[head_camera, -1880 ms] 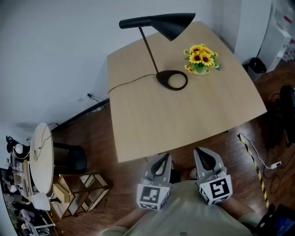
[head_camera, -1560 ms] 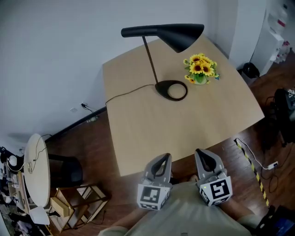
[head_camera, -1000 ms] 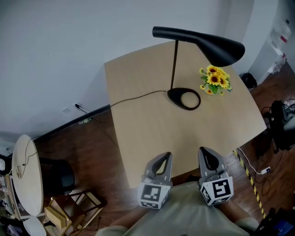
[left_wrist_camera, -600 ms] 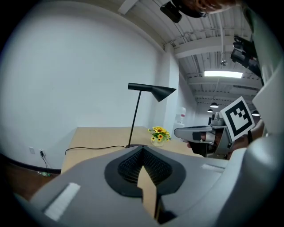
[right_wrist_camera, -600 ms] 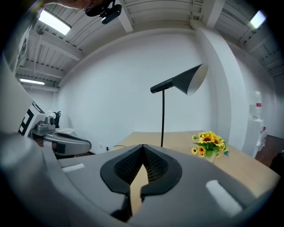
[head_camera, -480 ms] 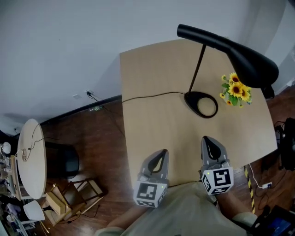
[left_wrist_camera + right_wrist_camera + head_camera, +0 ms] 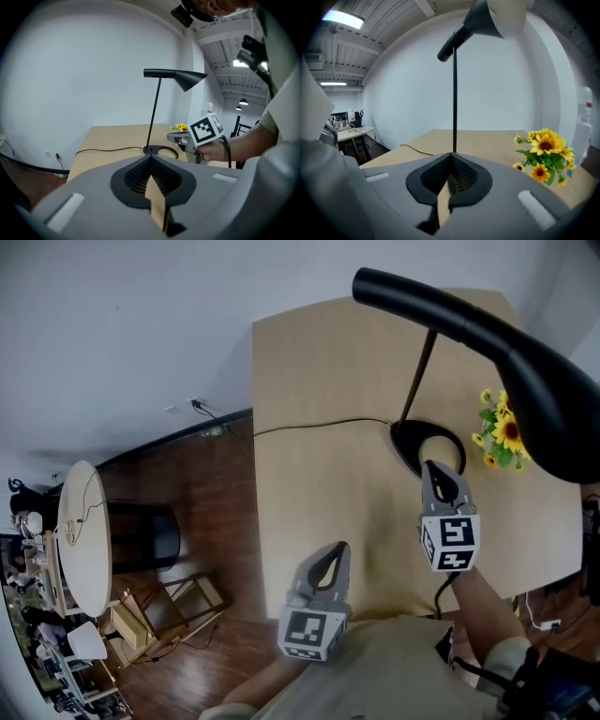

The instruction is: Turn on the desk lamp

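Head view puts my right gripper (image 7: 438, 474), jaws pressed together and empty, hovering close by the base (image 7: 428, 440) of the lamp (image 7: 525, 362) on the table (image 7: 319, 427). The left gripper (image 7: 329, 561), also closed on nothing, hangs at the near edge. I can't see a switch. A blind prod might shove the base into the flowers (image 7: 500, 431), or clip the thin stem (image 7: 419, 381) and tip it.

You are facing a black desk lamp (image 7: 544, 390) standing on a pale tan wooden table (image 7: 319, 427), with yellow sunflowers (image 7: 507, 432) and their green leaves sitting at three o'clock from its base. Your grey left gripper (image 7: 333, 554) and right gripper (image 7: 439, 474) are each carrying a black-and-white square-marker cube.
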`<state>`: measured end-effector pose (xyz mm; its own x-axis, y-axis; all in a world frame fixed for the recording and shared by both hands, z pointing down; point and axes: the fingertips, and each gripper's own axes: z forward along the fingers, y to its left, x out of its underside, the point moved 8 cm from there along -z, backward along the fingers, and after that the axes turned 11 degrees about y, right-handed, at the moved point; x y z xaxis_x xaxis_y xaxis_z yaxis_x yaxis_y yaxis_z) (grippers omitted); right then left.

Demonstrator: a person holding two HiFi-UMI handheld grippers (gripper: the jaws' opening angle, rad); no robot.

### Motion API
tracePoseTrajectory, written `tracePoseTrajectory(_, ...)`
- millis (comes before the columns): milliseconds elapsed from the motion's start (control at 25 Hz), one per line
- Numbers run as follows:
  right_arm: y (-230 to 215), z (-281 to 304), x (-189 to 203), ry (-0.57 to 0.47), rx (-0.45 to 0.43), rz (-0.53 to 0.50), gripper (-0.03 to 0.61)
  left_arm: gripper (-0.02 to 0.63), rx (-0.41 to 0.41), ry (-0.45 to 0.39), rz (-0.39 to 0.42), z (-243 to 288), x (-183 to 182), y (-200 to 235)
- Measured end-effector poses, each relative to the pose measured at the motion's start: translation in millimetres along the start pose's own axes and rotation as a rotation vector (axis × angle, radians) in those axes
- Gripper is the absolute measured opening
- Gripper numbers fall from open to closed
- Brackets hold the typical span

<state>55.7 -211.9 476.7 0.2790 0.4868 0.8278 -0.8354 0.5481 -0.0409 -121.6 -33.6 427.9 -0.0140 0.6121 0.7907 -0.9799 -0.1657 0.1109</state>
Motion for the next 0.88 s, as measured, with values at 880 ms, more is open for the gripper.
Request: tracePoseTrajectory(880,-23.2,148.1,14.7,0.265,-0.012,-0.098,0.000,0.000,-0.155,0.091,-0.105,15.7,6.4,9.9)
